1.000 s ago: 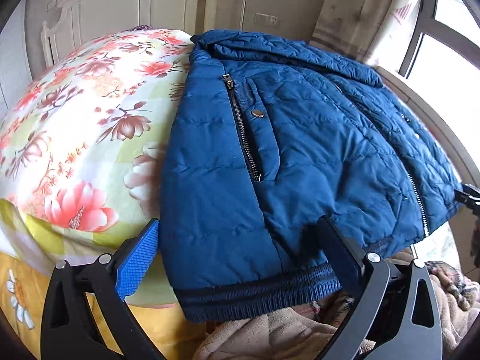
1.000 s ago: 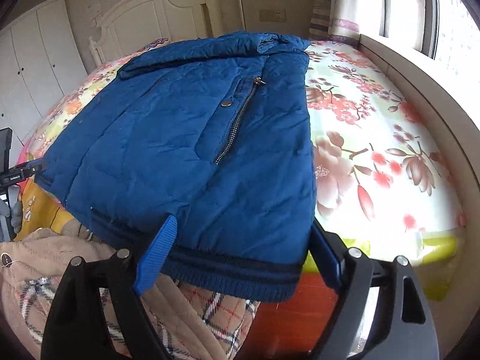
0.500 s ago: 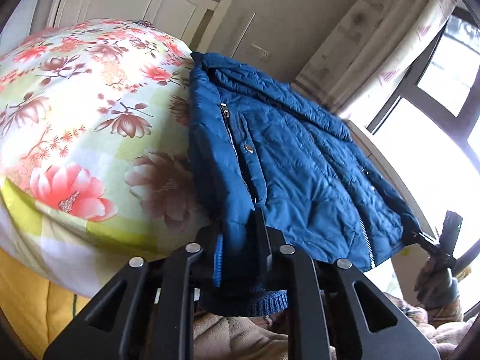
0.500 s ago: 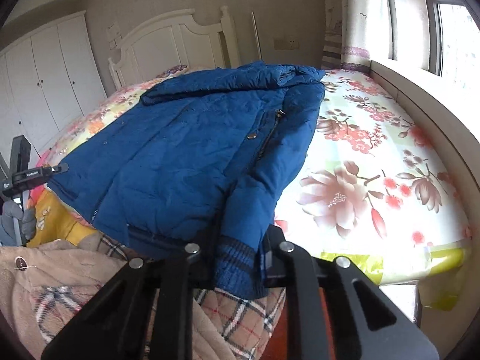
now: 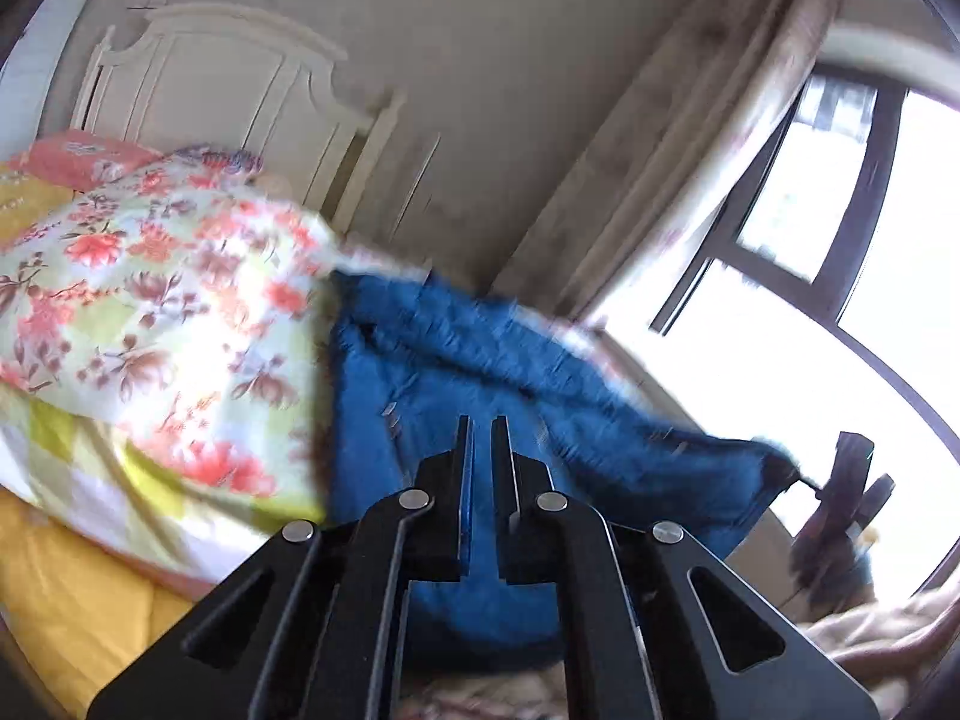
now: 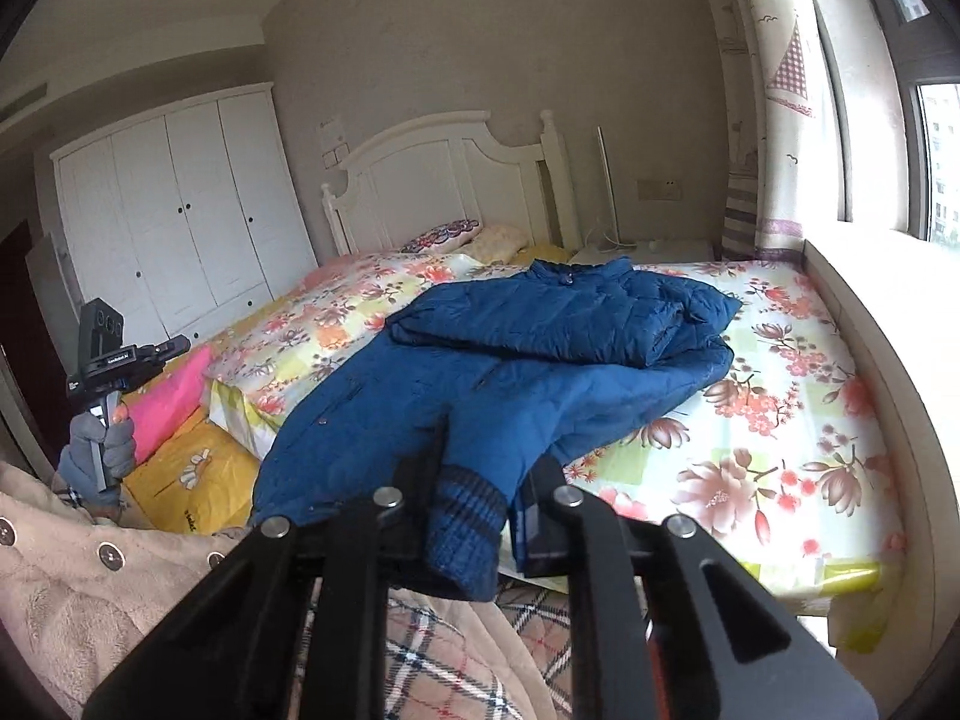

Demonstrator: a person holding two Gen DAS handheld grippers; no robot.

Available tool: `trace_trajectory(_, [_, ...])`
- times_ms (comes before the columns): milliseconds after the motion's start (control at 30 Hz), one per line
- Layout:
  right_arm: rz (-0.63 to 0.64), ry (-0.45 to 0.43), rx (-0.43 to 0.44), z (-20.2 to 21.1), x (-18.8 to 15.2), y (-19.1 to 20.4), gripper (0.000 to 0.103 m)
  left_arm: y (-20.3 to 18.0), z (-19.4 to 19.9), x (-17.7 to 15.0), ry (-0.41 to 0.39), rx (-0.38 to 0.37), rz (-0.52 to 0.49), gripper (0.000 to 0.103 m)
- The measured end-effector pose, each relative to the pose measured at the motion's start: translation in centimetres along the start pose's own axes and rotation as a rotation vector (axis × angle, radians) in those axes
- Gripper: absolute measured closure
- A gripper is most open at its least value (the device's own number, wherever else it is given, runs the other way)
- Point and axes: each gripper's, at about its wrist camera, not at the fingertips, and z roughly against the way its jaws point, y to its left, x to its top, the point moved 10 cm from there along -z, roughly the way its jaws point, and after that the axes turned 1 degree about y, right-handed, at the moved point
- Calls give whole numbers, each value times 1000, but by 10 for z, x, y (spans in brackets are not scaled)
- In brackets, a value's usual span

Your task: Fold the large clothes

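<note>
A: What is lying on the bed point(image 6: 798, 420) now?

B: The blue jacket point(image 6: 540, 372) is lying across the floral cover, collar end toward the headboard point(image 6: 444, 180). A second ago it was spread flat with its hem hanging over the foot edge; now the hem end is coming up off the bed and the cloth is bunching toward the middle.

A: So both hem corners are being carried?

B: Yes. The right gripper point(image 6: 480, 504) was standing wide around the ribbed hem point(image 6: 468, 516) a second ago; its jaws are now clenched on that hem, the dark knit band pinched between them. The left gripper point(image 5: 478, 480) has done the same on the other corner: its jaws are pressed nearly together with blue fabric caught between, though this view is blurred.

A: And what does that mean for the fold?

B: I judge the bottom-to-top fold is beginning. The lifted edge looks ready to be carried toward the collar, and the two corners need to travel evenly so the hem is not landing skewed.
</note>
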Motion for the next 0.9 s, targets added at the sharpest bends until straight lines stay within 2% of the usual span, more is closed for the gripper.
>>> trace_trajectory(67, [-9, 32, -13, -6, -11, -7, 88, 7, -19, -23, 80, 10, -6, 98])
trace_trajectory(167, [-62, 69, -15, -11, -28, -18, 87, 31, -48, -74, 220, -5, 81, 94])
trace_trajectory(233, [-76, 88, -20, -15, -34, -24, 87, 49, -60, -96, 265, 17, 129, 65])
trace_trajectory(267, [-76, 93, -22, -17, -35, -25, 87, 55, -64, -105, 282, 17, 146, 23])
trace_trajectory(300, [-74, 96, -23, -17, -37, -25, 87, 57, -67, -113, 285, -32, 175, 4])
trace_trajectory(333, [-73, 96, -22, -18, -37, -24, 87, 57, -69, -114, 274, -79, 203, 4])
trace_trajectory(367, [-73, 95, -22, -19, -37, -24, 87, 61, -72, -114, 262, -88, 232, 4])
trace_trajectory(433, [-74, 97, -20, -22, -39, -23, 87, 69, -77, -106, 226, -55, 231, 4])
trace_trajectory(567, [-79, 103, -17, -27, -42, -23, 87, 74, -121, -121, 334, 2, 190, 4])
trace_trajectory(633, [-77, 106, -25, -28, -44, -24, 87, 67, -141, -131, 362, 9, 157, 11])
trace_trajectory(700, [-70, 106, -30, -27, -44, -23, 87, 52, -144, -130, 338, 32, 96, 61])
trace_trajectory(733, [-57, 104, -37, -27, -44, -20, 87, 45, -140, -129, 328, 88, 45, 70])
trace_trajectory(767, [-29, 95, -63, -28, -42, -17, 87, 34, -131, -122, 303, 181, -45, 86])
trace_trajectory(833, [1, 66, -109, -28, -34, -14, 87, 13, -109, -102, 234, 249, -134, 94])
trace_trajectory(900, [7, 32, -158, -32, -16, -16, 87, -3, -86, -66, 132, 216, -123, 94])
